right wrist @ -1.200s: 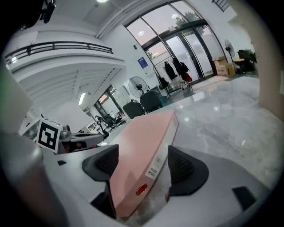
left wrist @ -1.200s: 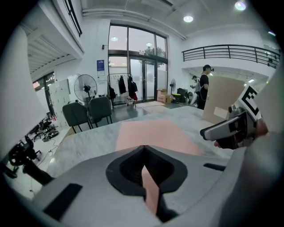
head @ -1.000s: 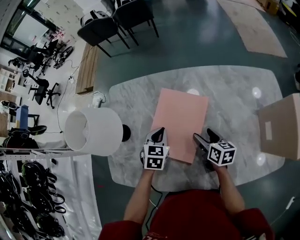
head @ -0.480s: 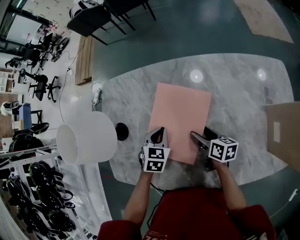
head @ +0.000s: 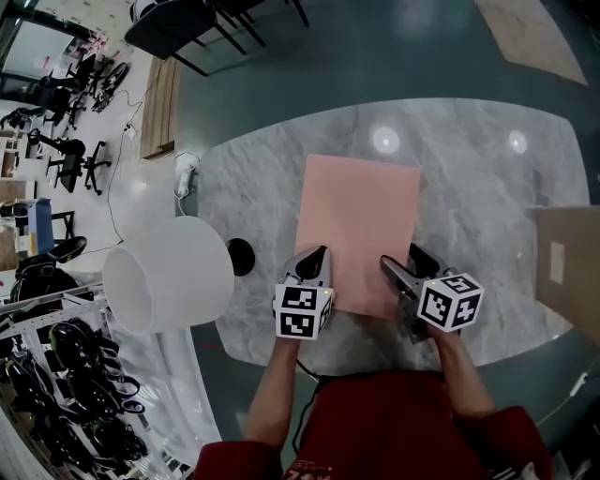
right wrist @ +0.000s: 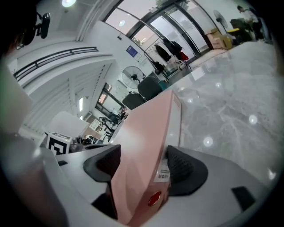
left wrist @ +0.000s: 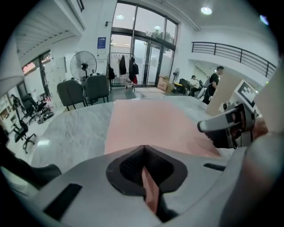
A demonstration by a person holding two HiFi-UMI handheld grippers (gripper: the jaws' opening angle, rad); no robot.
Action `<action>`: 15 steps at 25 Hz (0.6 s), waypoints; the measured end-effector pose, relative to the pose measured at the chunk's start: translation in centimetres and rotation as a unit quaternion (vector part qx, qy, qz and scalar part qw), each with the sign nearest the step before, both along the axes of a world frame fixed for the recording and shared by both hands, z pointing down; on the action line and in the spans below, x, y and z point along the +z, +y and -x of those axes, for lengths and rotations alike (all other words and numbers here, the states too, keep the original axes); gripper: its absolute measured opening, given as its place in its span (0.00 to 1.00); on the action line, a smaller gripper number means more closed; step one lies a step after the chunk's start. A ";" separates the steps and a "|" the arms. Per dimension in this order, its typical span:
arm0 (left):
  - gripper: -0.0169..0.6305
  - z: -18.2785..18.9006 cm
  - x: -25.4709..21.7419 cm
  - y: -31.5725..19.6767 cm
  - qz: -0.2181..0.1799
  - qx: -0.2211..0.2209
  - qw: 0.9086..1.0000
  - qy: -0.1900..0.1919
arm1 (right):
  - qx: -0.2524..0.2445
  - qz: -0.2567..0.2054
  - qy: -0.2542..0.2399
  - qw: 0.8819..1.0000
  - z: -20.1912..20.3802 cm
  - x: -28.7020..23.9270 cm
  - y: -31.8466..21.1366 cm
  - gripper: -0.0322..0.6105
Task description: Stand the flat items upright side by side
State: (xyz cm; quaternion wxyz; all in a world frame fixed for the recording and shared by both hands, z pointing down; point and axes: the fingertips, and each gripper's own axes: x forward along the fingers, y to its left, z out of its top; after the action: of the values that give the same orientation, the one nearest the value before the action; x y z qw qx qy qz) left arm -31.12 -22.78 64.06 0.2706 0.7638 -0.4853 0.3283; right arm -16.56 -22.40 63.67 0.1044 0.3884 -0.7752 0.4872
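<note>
a small white label [right wrist: 163, 176] sits on the thick edge of the pink folder [head: 361, 225], its print too small to read, with a round red dot [right wrist: 154, 198] below it; each gripper carries a cube [head: 303, 311] of black-and-white square markers; the left gripper [head: 314, 255] slopes forward and down at the folder's near left corner, its fingers [left wrist: 128, 166] closed on a thin pink edge; the right gripper [head: 398, 258] slopes down at the near right corner, its fingers [right wrist: 184, 170] having just been closing, set astride the thick edge and pressed against both faces; the folder lies flat at the middle of the grey-veined marble counter [head: 253, 197]; a white lamp shade [head: 169, 272] stands at the left, a cardboard box [head: 567, 262] at the right edge; dark chairs [head: 178, 23] stand on the teal floor [head: 375, 66] beyond.
</note>
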 end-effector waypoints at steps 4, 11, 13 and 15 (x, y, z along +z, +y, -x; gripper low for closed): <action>0.03 0.8 0.3 0.2 0.000 0.020 1.000 0.002 | 0.012 -0.006 0.021 1.000 1.1 0.4 -0.1 0.54; 0.03 1.2 0.0 0.3 -0.004 0.021 1.000 0.011 | 0.016 -0.023 0.041 0.999 1.7 -1.2 0.3 0.54; 0.03 2.0 -0.1 0.3 -0.005 0.011 1.000 0.025 | 0.009 -0.037 0.049 0.998 2.4 -2.0 0.2 0.54; 0.03 2.6 -0.4 0.1 -0.007 -0.003 0.999 0.048 | 0.000 -0.054 0.059 0.997 3.1 -3.1 -0.1 0.54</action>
State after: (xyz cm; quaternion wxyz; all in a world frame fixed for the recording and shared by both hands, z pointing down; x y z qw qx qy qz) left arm -33.76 -22.71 63.64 0.2887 0.7793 -0.4765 0.2870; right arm -19.63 -22.46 60.58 0.1292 0.4217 -0.7927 0.4208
